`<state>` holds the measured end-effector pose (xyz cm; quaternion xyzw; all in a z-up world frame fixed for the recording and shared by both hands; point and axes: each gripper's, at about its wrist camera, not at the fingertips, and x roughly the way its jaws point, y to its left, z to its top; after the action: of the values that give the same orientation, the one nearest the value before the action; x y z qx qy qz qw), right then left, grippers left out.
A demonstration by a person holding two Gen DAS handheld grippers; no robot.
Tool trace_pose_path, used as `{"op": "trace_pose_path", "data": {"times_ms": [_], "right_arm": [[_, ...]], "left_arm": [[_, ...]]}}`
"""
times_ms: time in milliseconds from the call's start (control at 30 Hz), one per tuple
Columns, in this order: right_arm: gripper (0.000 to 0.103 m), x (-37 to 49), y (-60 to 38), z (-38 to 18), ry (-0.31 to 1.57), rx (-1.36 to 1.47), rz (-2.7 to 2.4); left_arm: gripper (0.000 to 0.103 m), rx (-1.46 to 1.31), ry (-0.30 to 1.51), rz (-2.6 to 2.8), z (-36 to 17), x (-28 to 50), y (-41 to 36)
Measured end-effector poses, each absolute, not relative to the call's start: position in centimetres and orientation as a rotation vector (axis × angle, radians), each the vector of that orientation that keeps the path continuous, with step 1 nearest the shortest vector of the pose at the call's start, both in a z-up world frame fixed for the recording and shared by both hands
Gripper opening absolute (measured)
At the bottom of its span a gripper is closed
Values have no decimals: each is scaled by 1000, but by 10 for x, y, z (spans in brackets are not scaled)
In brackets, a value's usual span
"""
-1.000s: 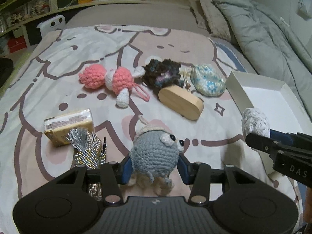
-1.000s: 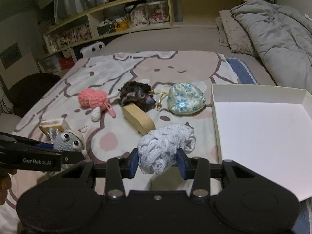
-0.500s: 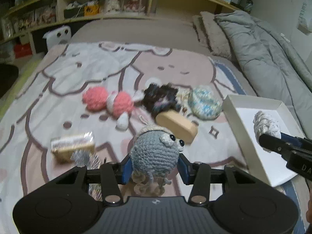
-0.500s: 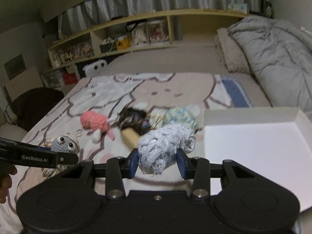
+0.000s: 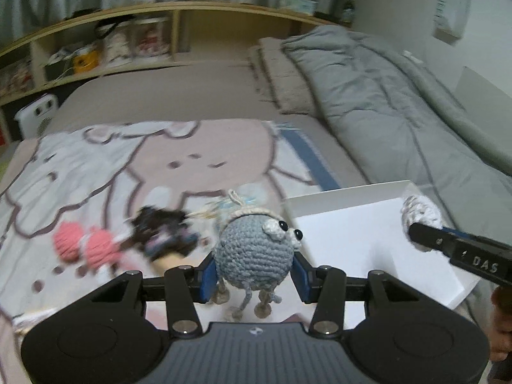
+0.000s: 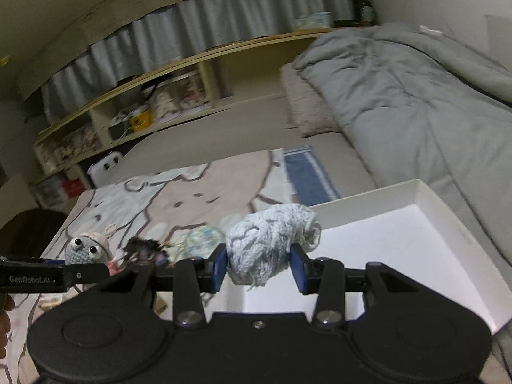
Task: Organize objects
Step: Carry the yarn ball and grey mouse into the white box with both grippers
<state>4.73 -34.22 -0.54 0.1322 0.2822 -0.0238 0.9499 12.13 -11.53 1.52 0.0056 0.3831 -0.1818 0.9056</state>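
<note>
Both grippers had risen off the blanket and swung right to the white box [image 6: 425, 204]. Left gripper [image 5: 254, 272]: clamped on a round grey crocheted creature [image 5: 252, 252], bead-eyed, cord legs dangling at the box's near-left edge. Right gripper [image 6: 259, 267]: clamped on a lumpy pale-blue knitted bundle [image 6: 268, 240], frayed, over the shallow rectangular box.
</note>
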Motion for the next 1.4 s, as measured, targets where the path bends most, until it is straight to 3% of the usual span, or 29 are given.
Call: {"op": "trace_pose_path", "data": {"times_ms": [467, 800, 867, 900, 933, 1000, 1400], "right_arm": [[44, 26, -395, -19, 721, 276, -191], [44, 23, -398, -35, 834, 246, -169], [48, 24, -397, -37, 849, 239, -172], [51, 26, -396, -38, 857, 234, -180], [55, 26, -396, -40, 869, 231, -188], [73, 29, -397, -41, 876, 237, -198], [75, 25, -407, -44, 891, 294, -242]], "left_arm": [[49, 53, 840, -567, -11, 104, -215], [50, 103, 893, -598, -43, 95, -234], [57, 99, 894, -576, -45, 97, -233], [75, 101, 894, -559, -46, 97, -232], [86, 105, 890, -544, -46, 98, -232], [86, 123, 881, -541, -45, 97, -230], [86, 155, 906, -543, -44, 95, -227]]}}
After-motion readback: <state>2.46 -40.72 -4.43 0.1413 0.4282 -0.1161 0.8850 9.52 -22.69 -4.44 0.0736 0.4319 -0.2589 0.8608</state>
